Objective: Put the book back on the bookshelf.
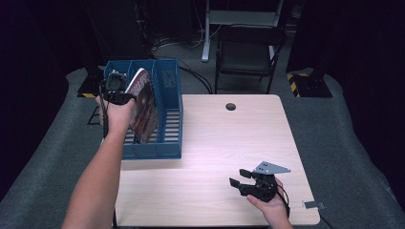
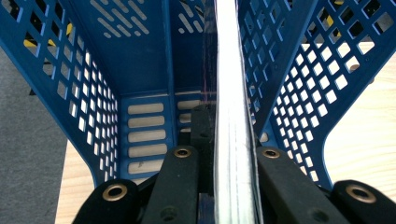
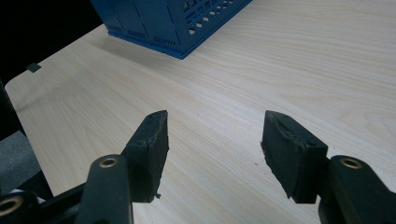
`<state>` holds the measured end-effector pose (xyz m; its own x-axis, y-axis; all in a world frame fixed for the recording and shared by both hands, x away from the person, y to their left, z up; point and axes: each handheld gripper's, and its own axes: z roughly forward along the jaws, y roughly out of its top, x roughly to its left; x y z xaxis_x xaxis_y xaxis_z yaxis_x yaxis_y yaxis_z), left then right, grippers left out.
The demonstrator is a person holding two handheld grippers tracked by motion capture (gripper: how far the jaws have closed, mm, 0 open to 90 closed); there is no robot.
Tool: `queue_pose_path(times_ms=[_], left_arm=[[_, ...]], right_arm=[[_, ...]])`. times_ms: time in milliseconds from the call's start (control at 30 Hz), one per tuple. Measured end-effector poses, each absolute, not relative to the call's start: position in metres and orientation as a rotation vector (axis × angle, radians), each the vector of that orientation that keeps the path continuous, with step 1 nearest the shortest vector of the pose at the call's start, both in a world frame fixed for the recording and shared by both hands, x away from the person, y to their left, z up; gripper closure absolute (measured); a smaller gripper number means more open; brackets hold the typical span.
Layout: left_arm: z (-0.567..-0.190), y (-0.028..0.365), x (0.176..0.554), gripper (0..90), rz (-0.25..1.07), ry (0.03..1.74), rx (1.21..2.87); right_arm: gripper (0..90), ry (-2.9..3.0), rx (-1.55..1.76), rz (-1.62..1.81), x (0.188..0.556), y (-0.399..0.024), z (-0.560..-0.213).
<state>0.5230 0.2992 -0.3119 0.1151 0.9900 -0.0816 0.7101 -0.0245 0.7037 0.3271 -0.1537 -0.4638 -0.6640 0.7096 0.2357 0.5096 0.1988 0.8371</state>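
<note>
A: Where's the book right now?

B: In the blue file rack at the far left of the table. It stands on edge in one of the rack's slots, tilted a little, with its top above the rack's rim.

A: And the left gripper?

B: Clenched on the book. In the left gripper view the two black jaws press either side of the book's page edge, and the perforated blue walls of the rack rise on both sides.

A: Which slot exactly?

B: Hard to say for sure from above; the book sits between two dividers, toward the middle of the rack.

A: What about the other hand?

B: The right gripper is well apart from the rack, near the right front of the table. Its jaws are spread wide with nothing between them; in the right gripper view the pads hang over bare wood, and a corner of the rack lies farther off.
</note>
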Motion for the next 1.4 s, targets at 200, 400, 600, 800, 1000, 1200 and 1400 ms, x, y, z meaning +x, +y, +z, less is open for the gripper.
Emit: queue_pose_path(times_ms=[200,400,600,800,1000,1200,1400], left_arm=[[-0.314,0.298,0.52,84.0,0.605,1.637,1.803],[-0.315,0.299,0.516,83.6,0.607,1.624,1.803],[-0.314,0.299,0.513,79.9,0.585,1.607,1.806],[-0.306,0.299,0.506,79.3,0.581,1.586,1.835],[-0.297,0.301,0.492,79.3,0.585,1.556,1.851],[-0.297,0.3,0.486,79.5,0.584,1.522,1.871],[-0.298,0.298,0.48,81.1,0.586,1.497,1.877]], right_arm=[[41.2,2.273,1.167,1.446,0.327,-0.152,-0.463],[41.2,2.272,1.165,1.448,0.327,-0.152,-0.463],[41.2,2.279,1.165,1.446,0.328,-0.15,-0.464],[41.2,2.285,1.168,1.44,0.329,-0.149,-0.464],[41.2,2.295,1.151,1.441,0.331,-0.147,-0.465],[41.1,2.297,1.151,1.445,0.332,-0.145,-0.465],[41.2,2.305,1.145,1.441,0.333,-0.143,-0.466]])
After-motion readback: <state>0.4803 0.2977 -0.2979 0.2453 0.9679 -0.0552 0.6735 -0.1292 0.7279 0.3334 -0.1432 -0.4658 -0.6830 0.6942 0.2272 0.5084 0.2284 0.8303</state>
